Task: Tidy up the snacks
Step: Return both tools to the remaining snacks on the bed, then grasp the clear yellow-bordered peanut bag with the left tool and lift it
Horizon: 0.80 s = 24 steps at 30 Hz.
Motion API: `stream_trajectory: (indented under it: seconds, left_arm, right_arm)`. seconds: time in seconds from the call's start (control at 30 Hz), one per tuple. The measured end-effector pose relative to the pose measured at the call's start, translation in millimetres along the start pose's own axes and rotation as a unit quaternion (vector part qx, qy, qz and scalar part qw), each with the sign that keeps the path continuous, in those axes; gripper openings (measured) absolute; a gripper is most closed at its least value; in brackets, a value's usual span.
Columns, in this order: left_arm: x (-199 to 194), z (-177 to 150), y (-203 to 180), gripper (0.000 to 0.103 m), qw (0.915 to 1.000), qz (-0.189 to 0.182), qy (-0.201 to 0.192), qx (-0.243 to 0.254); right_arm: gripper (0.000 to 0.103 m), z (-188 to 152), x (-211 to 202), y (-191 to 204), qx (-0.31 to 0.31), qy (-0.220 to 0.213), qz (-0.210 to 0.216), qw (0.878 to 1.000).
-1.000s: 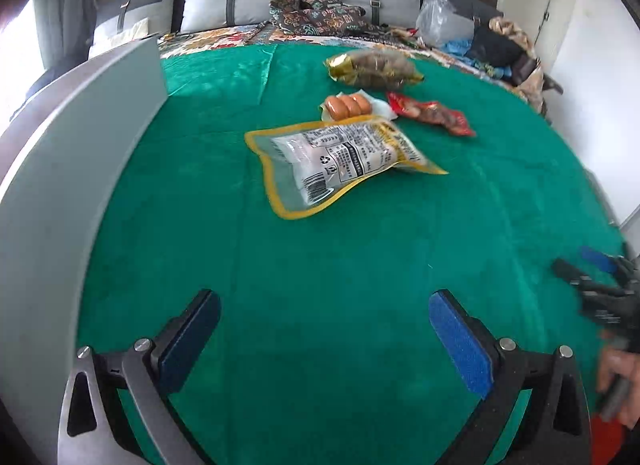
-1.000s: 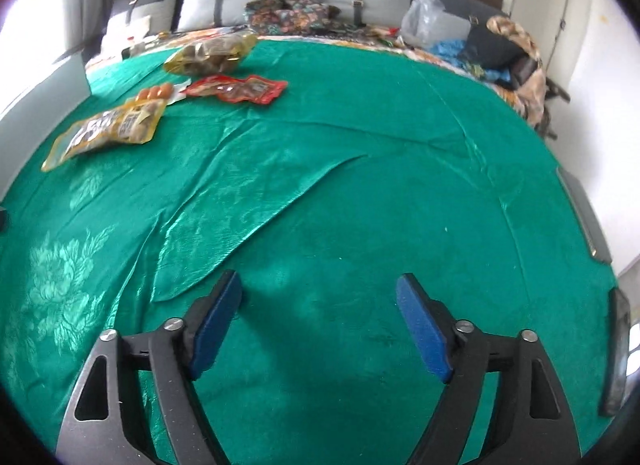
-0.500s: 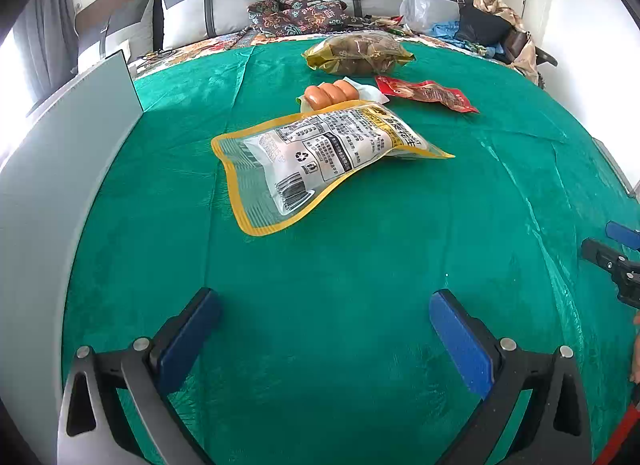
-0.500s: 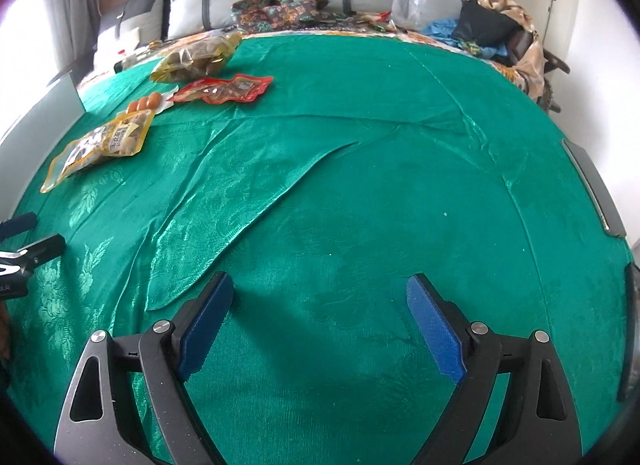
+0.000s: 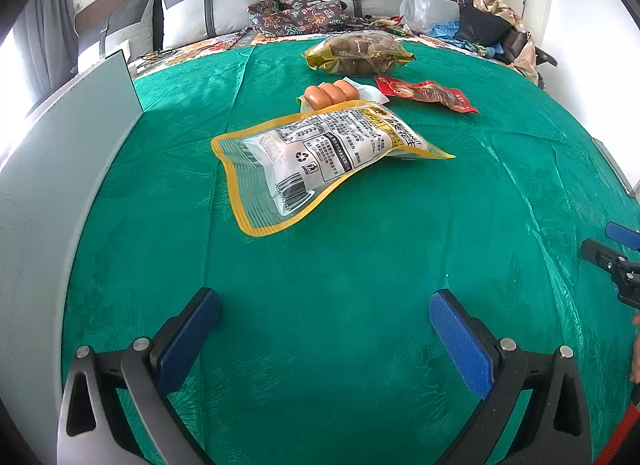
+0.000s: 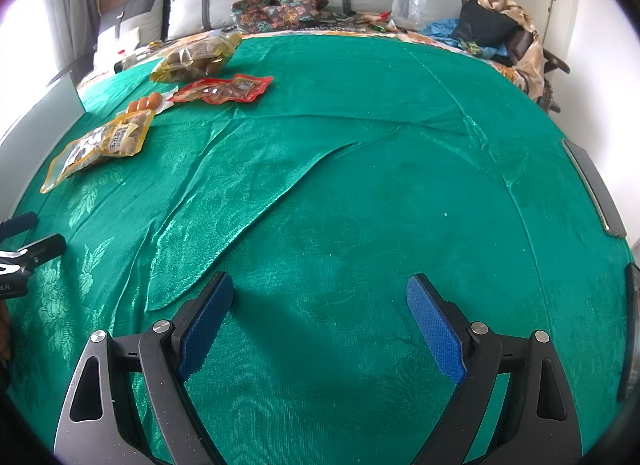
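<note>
We hold our left gripper low over the green cloth, its two blue-padded fingers spread wide with only cloth between them. Straight ahead of it, a little way off, lies the peanut bag, a flat pouch with a yellow border and a clear printed face, resting on the cloth with its far end just in front of the sausages. The sausages (three or four, orange, packed side by side) sit on a pale wrapper, and to their right lies the red packet, close to them but apart as far as we can tell. Behind both sits the brown snack bag, puffed up and near the far edge of the cloth. A grey board stands on edge along the left side. Our right gripper is also released, its fingers wide apart over a bare stretch of cloth beside a long fold, well away from all four snacks. From that view the peanut bag lies far to the left, with the sausages, the red packet and the brown snack bag strung out behind it. Each gripper shows at the edge of the other's view. Pillows and heaped clothes line the back.
</note>
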<state>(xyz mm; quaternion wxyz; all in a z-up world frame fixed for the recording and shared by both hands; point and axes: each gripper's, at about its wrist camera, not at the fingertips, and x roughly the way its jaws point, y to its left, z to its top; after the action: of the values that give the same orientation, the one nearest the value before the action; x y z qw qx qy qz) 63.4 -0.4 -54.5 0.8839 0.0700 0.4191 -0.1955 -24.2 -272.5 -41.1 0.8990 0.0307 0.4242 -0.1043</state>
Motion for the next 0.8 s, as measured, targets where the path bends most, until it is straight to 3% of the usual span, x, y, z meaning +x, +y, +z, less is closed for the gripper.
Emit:
stream_trajectory:
  seconds: [0.53,0.63,0.73,0.8]
  left_arm:
    - [-2.0,-1.1,-0.8,0.103,0.9999,-0.006,0.004,0.010]
    - [-3.3,8.7,-0.9,0.101,0.9960,-0.032,0.064,0.054]
    - [-20.6,35.2,4.7,0.098,0.9930,-0.060,0.062,0.080]
    - [-24.8,70.0,3.8,0.099,0.9863,-0.096,0.073,0.113]
  right_arm:
    - [0.091,0.1,0.2,0.1,0.000,0.000,0.000,1.000]
    - [0.091,0.2,0.3,0.1,0.000,0.000,0.000,1.000]
    - [0.091,0.3,0.3,0.2,0.000,0.000,0.000,1.000]
    - [0.091,0.3,0.4,0.2,0.000,0.000,0.000,1.000]
